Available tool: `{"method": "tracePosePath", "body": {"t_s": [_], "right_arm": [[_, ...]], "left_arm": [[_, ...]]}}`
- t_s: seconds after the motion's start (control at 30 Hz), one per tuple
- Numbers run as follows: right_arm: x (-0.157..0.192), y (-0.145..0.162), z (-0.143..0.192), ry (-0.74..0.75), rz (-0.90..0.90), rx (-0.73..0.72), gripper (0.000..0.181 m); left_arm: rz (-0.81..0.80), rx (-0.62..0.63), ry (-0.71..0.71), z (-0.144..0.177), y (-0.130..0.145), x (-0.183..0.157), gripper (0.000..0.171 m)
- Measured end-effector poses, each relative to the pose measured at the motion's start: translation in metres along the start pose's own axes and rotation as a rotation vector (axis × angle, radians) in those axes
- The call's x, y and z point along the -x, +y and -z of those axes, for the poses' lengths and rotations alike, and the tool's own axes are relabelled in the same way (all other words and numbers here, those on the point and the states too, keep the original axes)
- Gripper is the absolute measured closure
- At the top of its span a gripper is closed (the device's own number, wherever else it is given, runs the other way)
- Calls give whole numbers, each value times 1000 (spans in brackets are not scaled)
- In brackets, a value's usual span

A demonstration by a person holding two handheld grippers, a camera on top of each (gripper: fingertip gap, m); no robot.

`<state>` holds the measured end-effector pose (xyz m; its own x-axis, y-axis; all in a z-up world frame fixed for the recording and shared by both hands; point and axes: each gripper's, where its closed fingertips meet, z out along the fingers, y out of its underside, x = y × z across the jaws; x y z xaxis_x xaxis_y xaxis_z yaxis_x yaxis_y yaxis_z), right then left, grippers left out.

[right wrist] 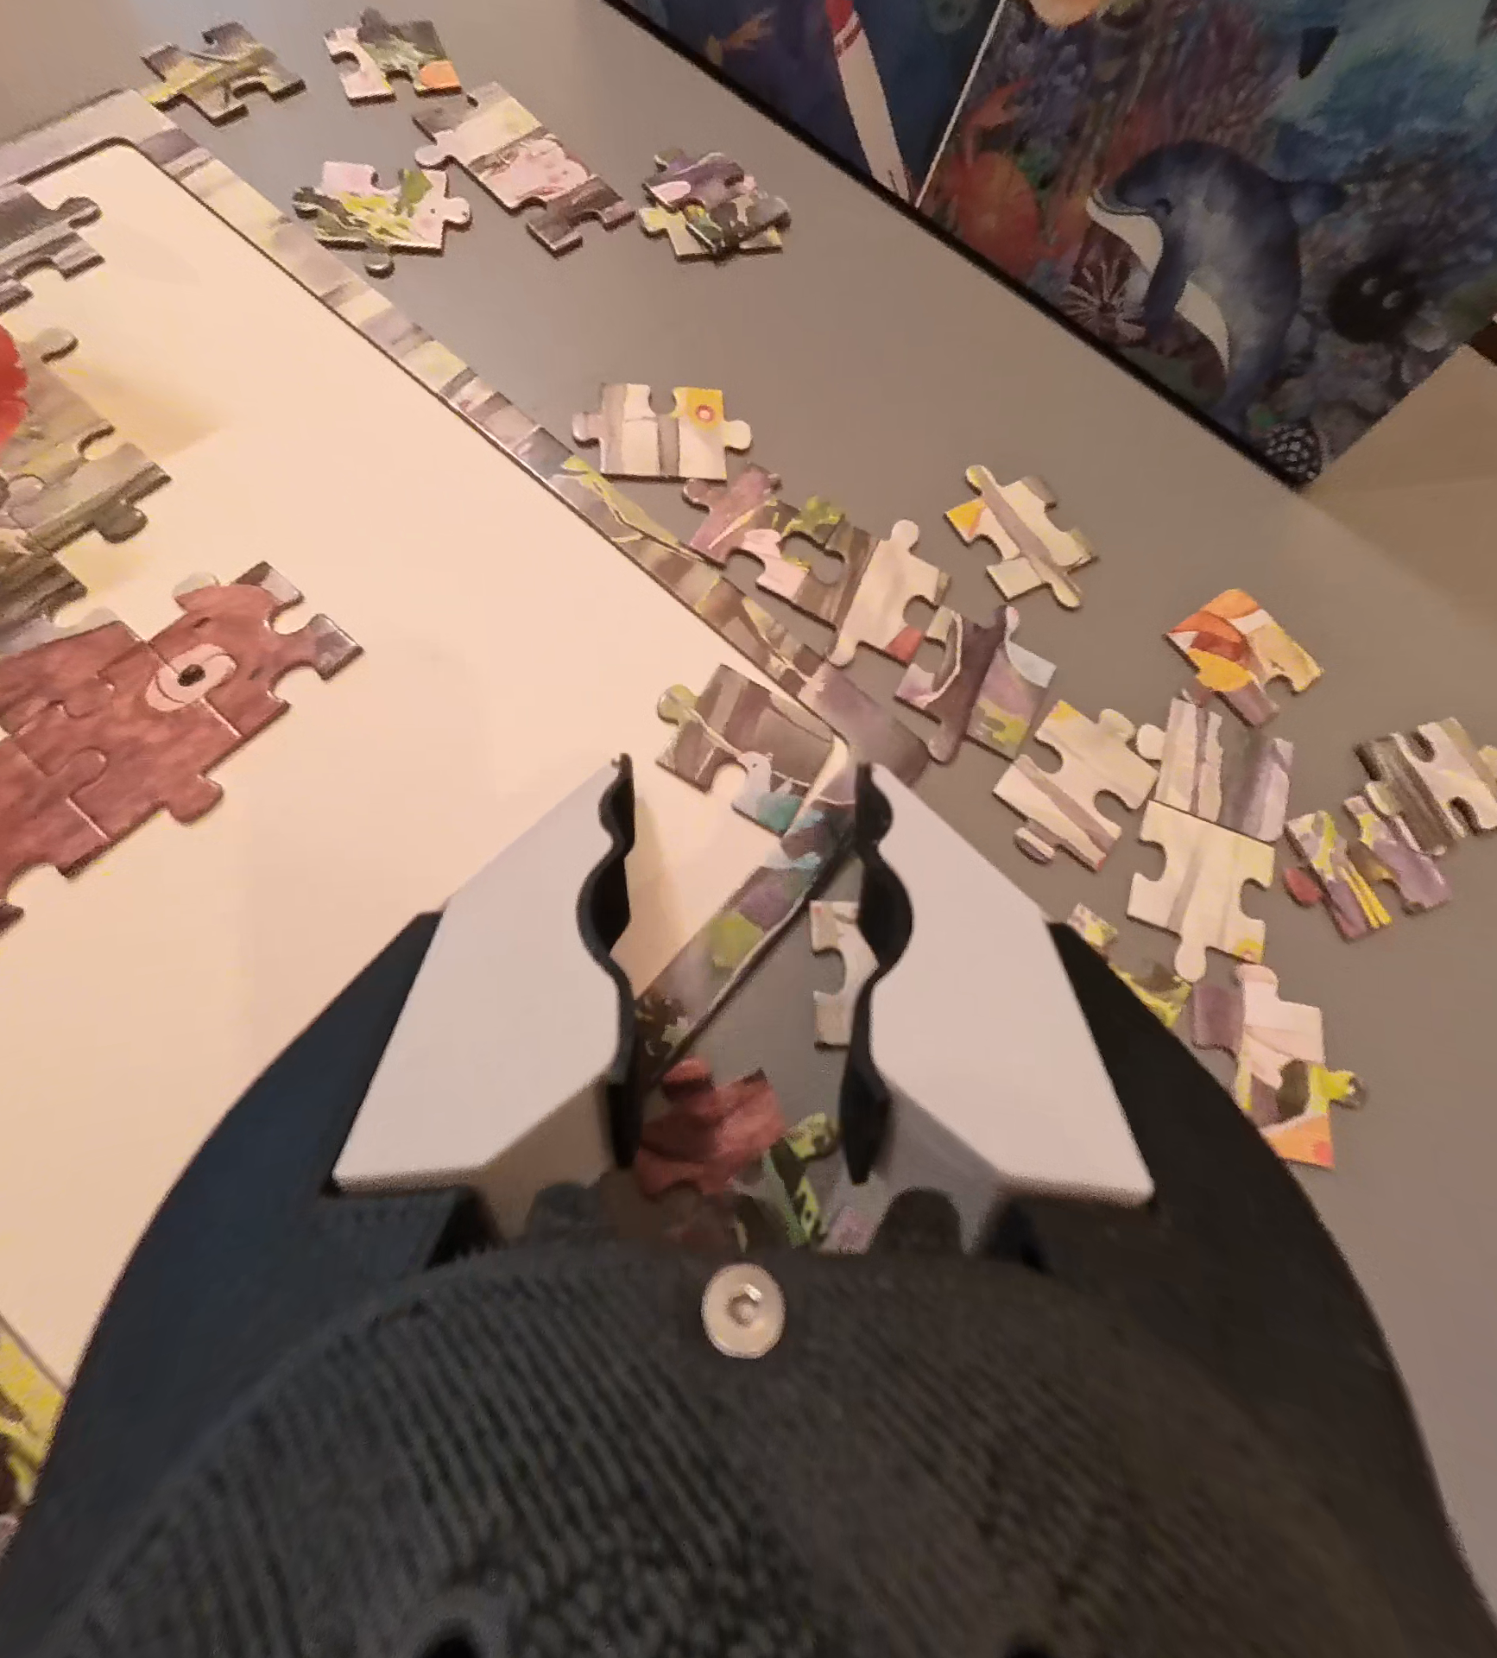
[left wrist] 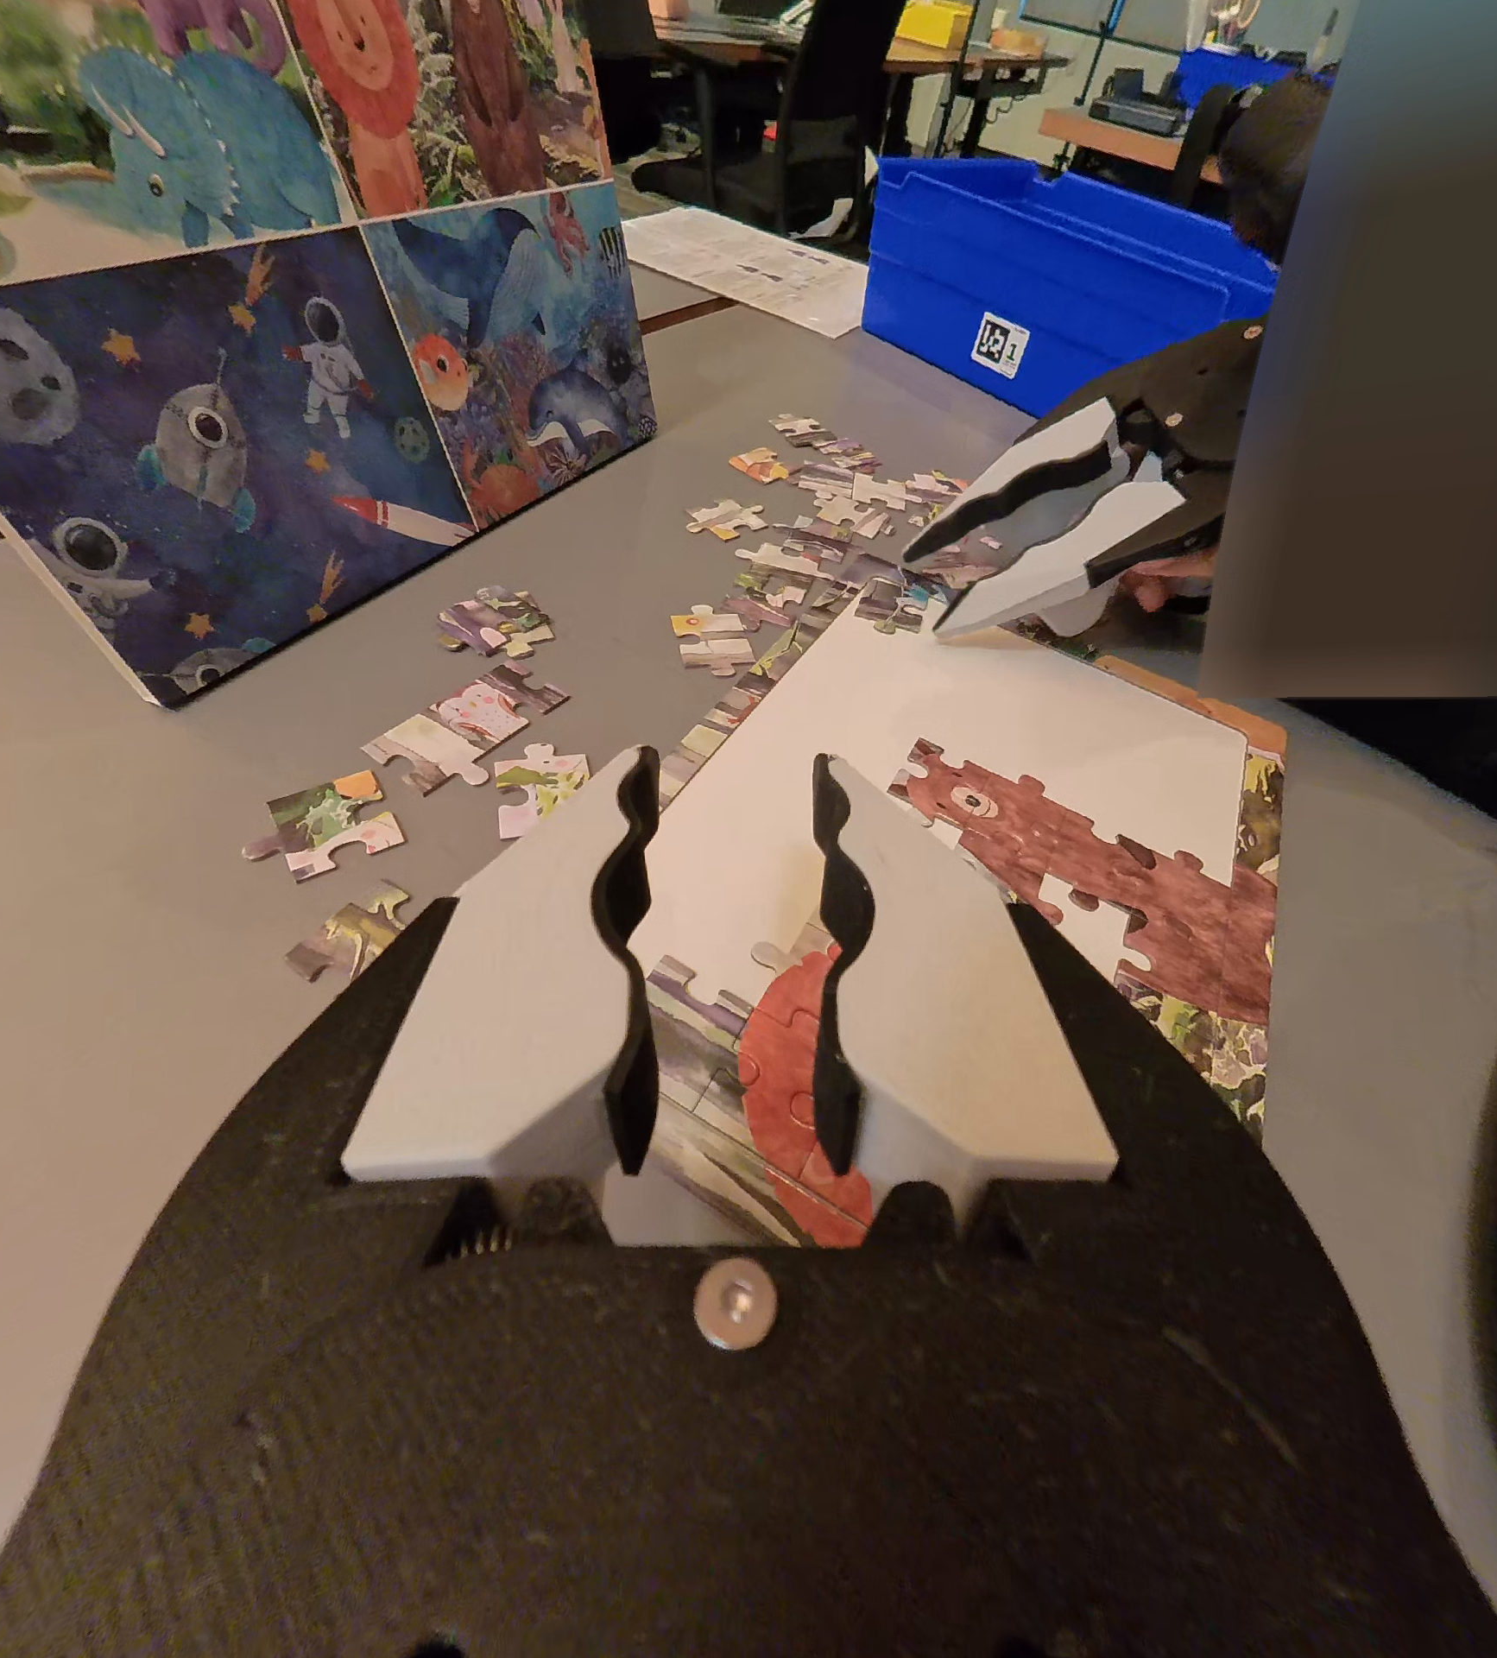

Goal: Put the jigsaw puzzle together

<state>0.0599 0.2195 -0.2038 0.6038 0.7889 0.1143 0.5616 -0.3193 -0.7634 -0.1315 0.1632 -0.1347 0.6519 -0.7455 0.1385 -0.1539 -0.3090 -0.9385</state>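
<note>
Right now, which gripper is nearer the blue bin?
Right. The right gripper hovers over loose pieces at the board's far corner, just before the blue bin; the left gripper hangs over the board's near end.

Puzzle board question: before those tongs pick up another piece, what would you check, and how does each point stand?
1. Left tongs empty: ok, open, nothing between them.
2. Right tongs empty: ok, open over the board's corner.
3. Loose pieces within view: ok, scattered on the grey table beside the board.
4. Free space on the puzzle board: ok, mostly bare.
5. Bear section joined: ok.
6. Which piece fits next: cannot tell.
</note>
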Motion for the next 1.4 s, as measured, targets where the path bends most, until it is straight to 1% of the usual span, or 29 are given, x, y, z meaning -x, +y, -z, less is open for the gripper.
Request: {"method": "tracePosePath", "body": {"t_s": [0.1,0.17,0.27,0.33,0.37,0.43,0.47,0.53,0.6,0.7,0.77,0.83,0.9,0.93,0.97,1.03,1.2,1.33,1.4], "right_arm": [[1,-3,-2,-9,27,-18,128],[2,-7,-5,-16,99,-23,127],[18,-15,-6,-144,225,-35,124],[18,-16,-3,-201,315,-23,123],[15,-19,-1,-224,343,-28,125],[14,-28,6,-319,353,-60,132],[12,-31,7,-360,348,-65,133],[13,-29,4,-421,346,-40,132],[21,-23,-3,-462,357,-33,138],[25,-8,-13,-445,390,8,146],[25,-9,-12,-450,378,-7,149],[20,-7,-14,-442,354,16,148],[18,-6,-16,-449,302,27,146],[15,-7,-17,-441,274,30,145],[13,-7,-18,-438,251,30,145],[8,-7,-19,-414,210,28,155],[4,-7,-19,-366,209,30,155],[0,-4,-17,-311,209,84,155],[0,-2,-15,-297,204,114,160]], "left_arm": [[-1,-3,4,0,-1,-1,139],[-3,1,2,-1,0,-1,139],[-3,-2,-1,0,-1,0,139],[0,-9,-1,1,-2,0,139],[-1,-12,-3,1,-2,1,139],[-2,-14,-8,1,-2,2,139],[0,-14,-8,0,-1,3,140],[-1,-24,-2,1,-2,3,143],[-13,-55,3,2,-6,2,145],[-14,-31,-6,0,-1,5,145],[-19,26,-29,-4,9,9,147],[-33,95,-57,-8,21,14,157],[-42,181,-68,-13,36,15,170],[-46,216,-74,-14,41,16,171],[-52,233,-86,-15,43,17,171],[-58,254,-99,-16,46,19,171],[-52,306,-111,-17,54,21,171],[-60,359,-124,-18,62,23,171],[-69,385,-130,-19,66,23,171]]}}
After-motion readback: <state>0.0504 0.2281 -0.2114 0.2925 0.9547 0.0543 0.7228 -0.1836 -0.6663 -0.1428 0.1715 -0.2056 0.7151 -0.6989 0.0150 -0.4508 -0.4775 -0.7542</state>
